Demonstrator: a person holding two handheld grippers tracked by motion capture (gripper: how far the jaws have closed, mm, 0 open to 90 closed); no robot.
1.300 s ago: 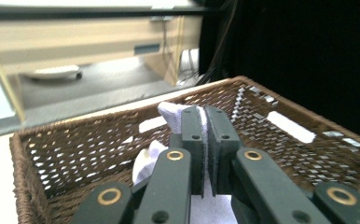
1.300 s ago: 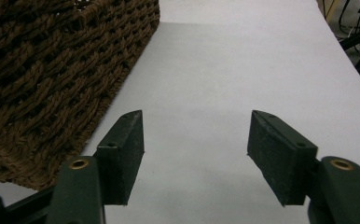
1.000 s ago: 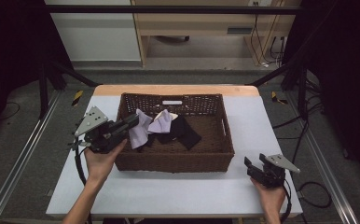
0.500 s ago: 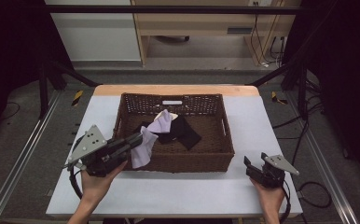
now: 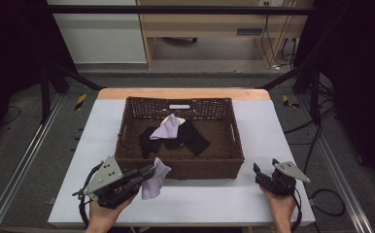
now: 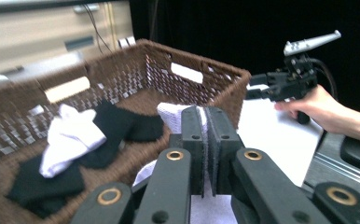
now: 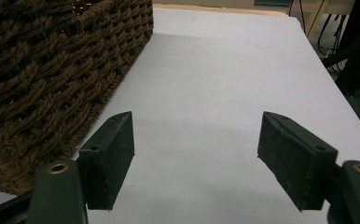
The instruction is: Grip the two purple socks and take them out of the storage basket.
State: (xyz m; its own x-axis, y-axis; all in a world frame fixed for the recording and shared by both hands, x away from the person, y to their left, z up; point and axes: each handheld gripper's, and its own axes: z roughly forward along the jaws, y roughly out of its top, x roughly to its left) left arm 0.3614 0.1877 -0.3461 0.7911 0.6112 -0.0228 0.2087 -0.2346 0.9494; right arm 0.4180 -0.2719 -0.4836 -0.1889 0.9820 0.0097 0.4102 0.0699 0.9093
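The left hand-held gripper pinches a pale purple sock tight, just in front of the basket; the right hand-held gripper has just been opening, nothing inside, over the worktop

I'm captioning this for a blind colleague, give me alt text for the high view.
The left gripper, shut on a pale sock, holds it over the white table just in front of a brown wicker basket of dark and pale socks. The right gripper rests open at the table's right.
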